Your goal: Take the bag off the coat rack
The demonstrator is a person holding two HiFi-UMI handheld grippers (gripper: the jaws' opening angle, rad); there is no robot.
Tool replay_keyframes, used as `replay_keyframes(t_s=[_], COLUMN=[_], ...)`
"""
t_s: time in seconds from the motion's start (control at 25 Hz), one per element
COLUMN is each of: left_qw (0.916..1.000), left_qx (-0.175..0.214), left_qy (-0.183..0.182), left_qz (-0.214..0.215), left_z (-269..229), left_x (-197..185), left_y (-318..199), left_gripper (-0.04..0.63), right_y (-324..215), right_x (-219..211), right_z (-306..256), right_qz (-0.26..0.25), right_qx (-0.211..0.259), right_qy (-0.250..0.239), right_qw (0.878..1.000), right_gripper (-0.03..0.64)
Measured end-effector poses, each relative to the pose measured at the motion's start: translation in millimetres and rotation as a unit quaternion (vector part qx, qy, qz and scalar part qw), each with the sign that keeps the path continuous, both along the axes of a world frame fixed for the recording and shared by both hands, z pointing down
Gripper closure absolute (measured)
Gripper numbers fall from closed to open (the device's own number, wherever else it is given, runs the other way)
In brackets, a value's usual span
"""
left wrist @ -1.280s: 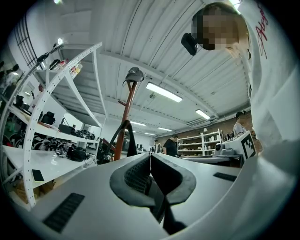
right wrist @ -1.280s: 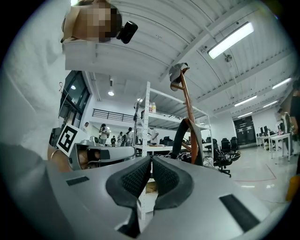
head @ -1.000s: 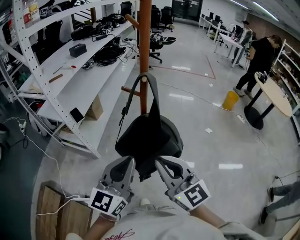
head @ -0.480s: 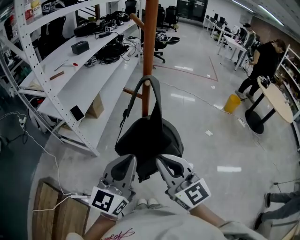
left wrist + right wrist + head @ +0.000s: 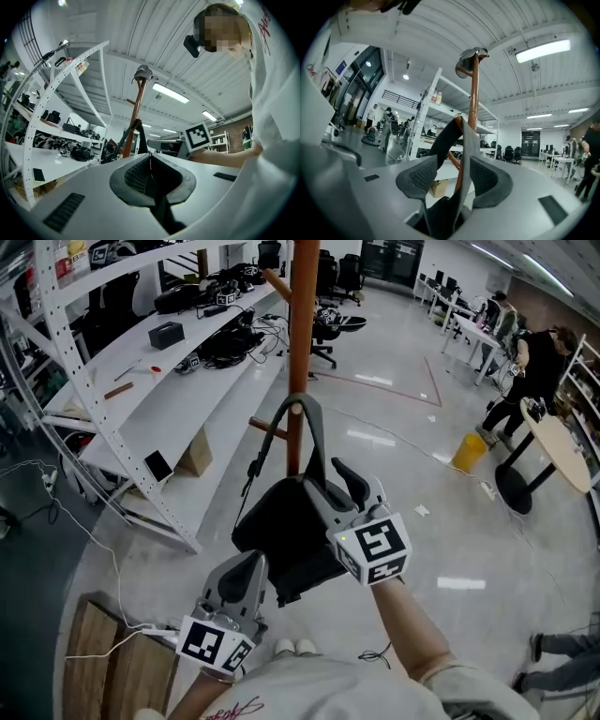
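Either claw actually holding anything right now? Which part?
Left claw is shut on the lower edge of the black fabric bag. Right claw has just been opening; the grey strap stands between its jaws, ungripped.

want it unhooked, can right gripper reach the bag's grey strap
Likely yes: fingers of the right gripper have just opened, and the grey strap of the black fabric bag runs between them.

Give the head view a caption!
Left gripper pinches the hanging black bag; right gripper, jaws just opened, straddles its strap.
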State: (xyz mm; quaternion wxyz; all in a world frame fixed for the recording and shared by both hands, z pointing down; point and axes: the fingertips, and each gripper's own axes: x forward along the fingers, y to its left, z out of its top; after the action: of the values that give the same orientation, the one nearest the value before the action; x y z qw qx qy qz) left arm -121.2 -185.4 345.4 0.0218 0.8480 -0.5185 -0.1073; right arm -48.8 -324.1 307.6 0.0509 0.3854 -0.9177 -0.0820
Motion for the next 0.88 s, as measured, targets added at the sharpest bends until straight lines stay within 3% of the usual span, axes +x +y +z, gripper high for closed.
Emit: replay_keyframes(t_s=[0.2,0.56,0.6,0.76,0.88], left_qw=[0.9999,0.9994,0.9993,0.9991,0.9989], left_qx=[0.004,0.000,0.000,0.000,-0.002], left_qy=[0.000,-0.003,-0.004,-0.007,-0.010], left_qz=[-0.014,-0.036,-0.038,-0.043,-0.046], left_z=[-2,0,0,0,1], left_x=[-9,-21,-22,-26,-28], left_y=[0,0,0,1,3], left_gripper=[0.575,0.575,0.575,0.575,0.575], right_y=[-55,-93,-95,-97,-98], right_x=[-14,-21,-22,-21,-19], right_z=[-1,-15,-15,-15,-18], right_qz=[0.039,0.088,0.089,0.101,0.110], right_qx=[-0.001,0.036,0.036,0.041,0.045], right_qy=[0.018,0.028,0.028,0.028,0.022], right_qw=[0.999,0.995,0.995,0.994,0.993], right_gripper=[0.408,0.411,0.420,0.570,0.578])
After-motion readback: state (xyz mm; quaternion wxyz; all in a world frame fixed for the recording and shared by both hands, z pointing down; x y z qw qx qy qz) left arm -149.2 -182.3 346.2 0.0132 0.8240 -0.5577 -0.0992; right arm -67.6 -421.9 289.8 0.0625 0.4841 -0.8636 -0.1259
